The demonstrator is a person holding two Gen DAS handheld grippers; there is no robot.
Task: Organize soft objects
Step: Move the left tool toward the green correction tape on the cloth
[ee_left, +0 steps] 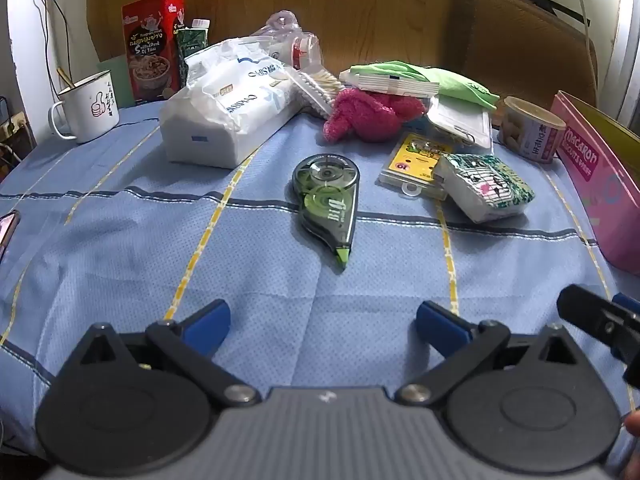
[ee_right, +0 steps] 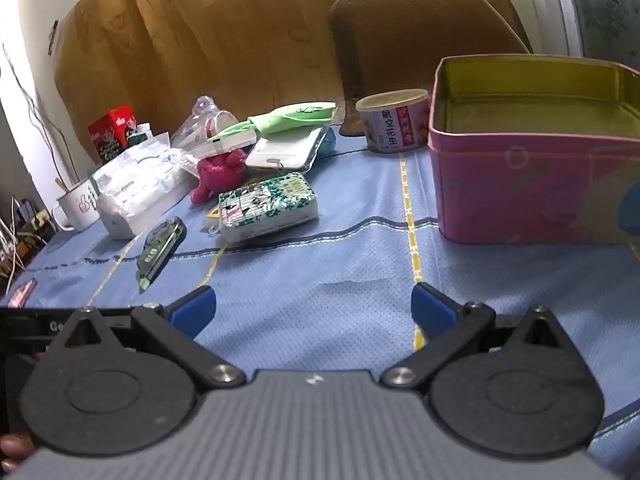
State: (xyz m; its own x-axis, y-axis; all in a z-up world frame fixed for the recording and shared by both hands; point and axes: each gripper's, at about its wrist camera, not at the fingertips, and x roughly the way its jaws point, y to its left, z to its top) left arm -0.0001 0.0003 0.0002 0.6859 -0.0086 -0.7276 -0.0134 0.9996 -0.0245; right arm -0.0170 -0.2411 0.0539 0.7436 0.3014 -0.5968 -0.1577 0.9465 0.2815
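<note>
A fuzzy pink plush cloth (ee_left: 370, 114) (ee_right: 222, 174) lies mid-table under a stack of white cards, with a green cloth (ee_left: 452, 80) (ee_right: 292, 116) draped behind it. A big white tissue pack (ee_left: 228, 108) (ee_right: 140, 194) sits left of them, and a small patterned tissue pack (ee_left: 486, 186) (ee_right: 266, 206) lies nearer. The pink tin box (ee_right: 532, 184) (ee_left: 592, 188) stands open and empty at the right. My left gripper (ee_left: 322, 330) hovers open over bare cloth before the correction tape (ee_left: 330, 200) (ee_right: 162, 246). My right gripper (ee_right: 314, 312) is open too, left of the tin.
A blue striped tablecloth (ee_left: 120, 240) covers the table. A white enamel mug (ee_left: 90, 106), a red snack tin (ee_left: 154, 46), a round can (ee_left: 532, 128) (ee_right: 390, 120), a yellow card case (ee_left: 418, 162) and a clear badge holder (ee_right: 284, 152) stand around. A phone (ee_left: 8, 228) lies at the left edge.
</note>
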